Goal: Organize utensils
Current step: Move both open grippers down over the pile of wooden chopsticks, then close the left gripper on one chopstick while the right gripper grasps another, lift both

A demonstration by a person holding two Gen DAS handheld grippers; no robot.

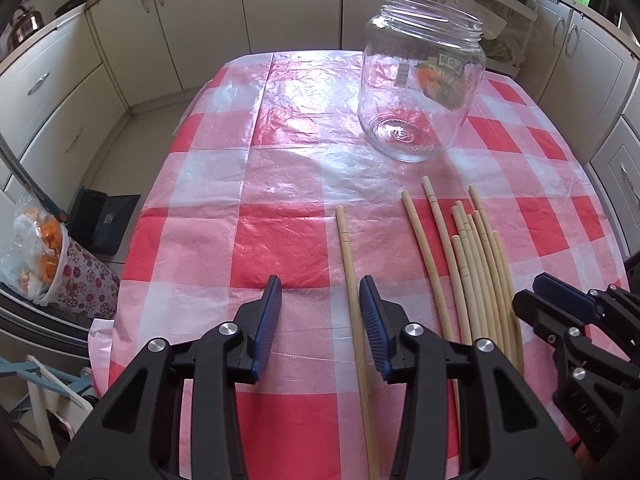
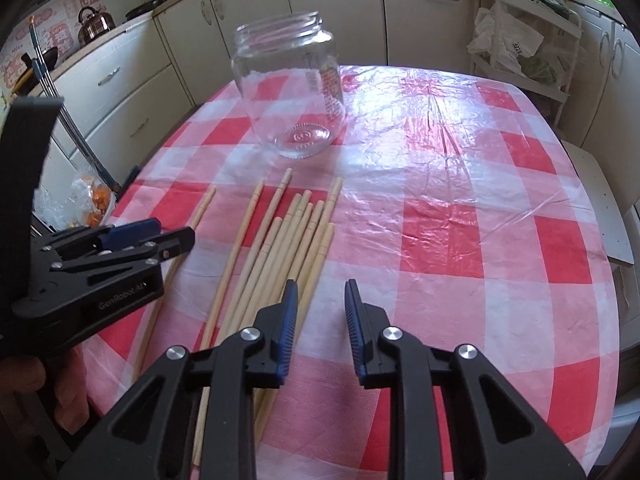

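At lower centre of left wrist view we see left gripper [image 1: 320,296] jaws released, lone chopstick [image 1: 350,280] between; only right wrist view shows right gripper [image 2: 321,300] jaws released, empty, and person's hand [image 2: 36,392] at lower left.

Chopsticks [image 1: 476,264]: pale wooden sticks, lying flat on the checked cloth, lower right of the left wrist view; most bunched side by side, touching. One single chopstick [image 1: 352,280] lies apart, left of the bunch.
Glass jar [image 1: 420,88]: clear, lidless, upright, empty, upper right, beyond the sticks.

A table under a red-and-white checked cloth [image 1: 256,240] bears an upright glass jar [image 1: 420,80] and loose wooden chopsticks [image 1: 472,256].
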